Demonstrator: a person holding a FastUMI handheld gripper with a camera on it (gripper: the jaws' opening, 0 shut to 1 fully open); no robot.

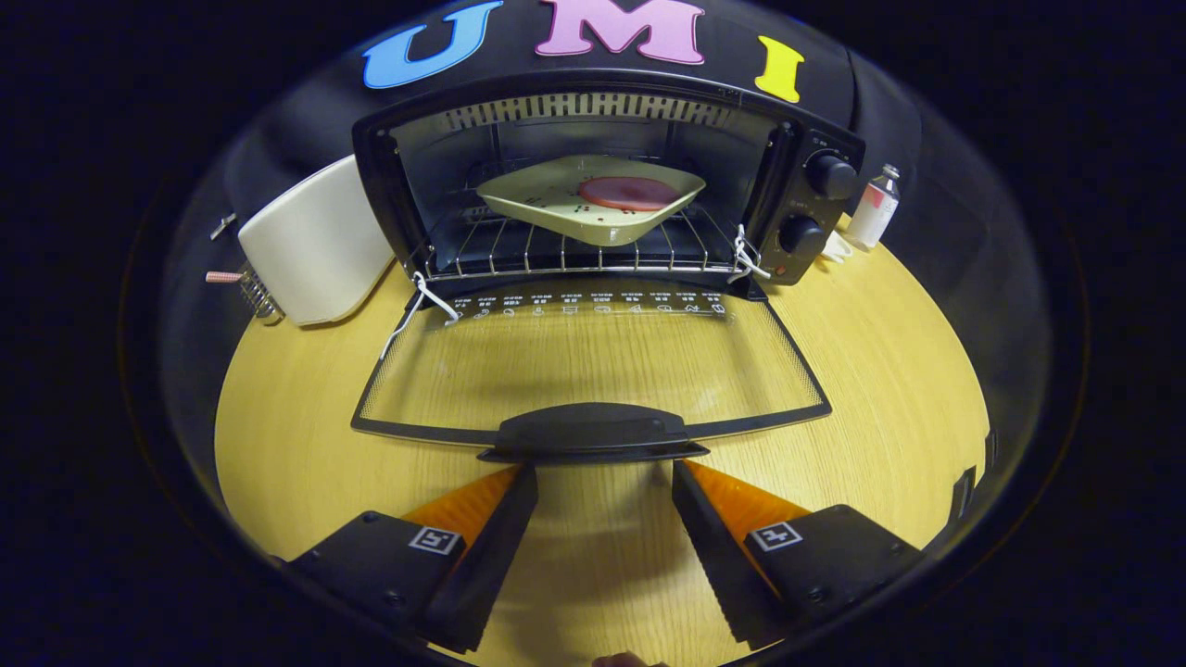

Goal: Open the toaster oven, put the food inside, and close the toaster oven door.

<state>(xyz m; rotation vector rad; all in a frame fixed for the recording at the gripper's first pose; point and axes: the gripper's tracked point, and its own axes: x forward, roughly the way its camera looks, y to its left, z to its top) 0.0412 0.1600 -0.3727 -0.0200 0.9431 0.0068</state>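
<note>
Your gripper sits low over the wooden table, fingers spread wide and holding nothing. The tips reach up to the underside of the door handle, one at each end of it; from here I cannot tell if they touch it or stop just short.

The handle is a broad black plastic bar on the front edge of the toaster oven door. The door lies fully dropped, flat above the table, glass pane in a thin dark frame. Judgement: it's rigid, hinged, moderately heavy for its size, and the glass is the fragile part, so stay off the pane. Take the handle at its middle, or push up from under it; the plastic looks smooth, so expect some slip if you pinch only the lip.

Thin white cords run from the door's hinge corners on both sides. Likely limiters; keep them from snagging as the door swings.

Beyond the door, the toaster oven stands open. The food, a flat reddish round, lies on a pale square plate on the wire rack, well inside the cavity. Closing the door looks like what remains.

A white appliance stands left of the oven, a small bottle right of it.
</note>
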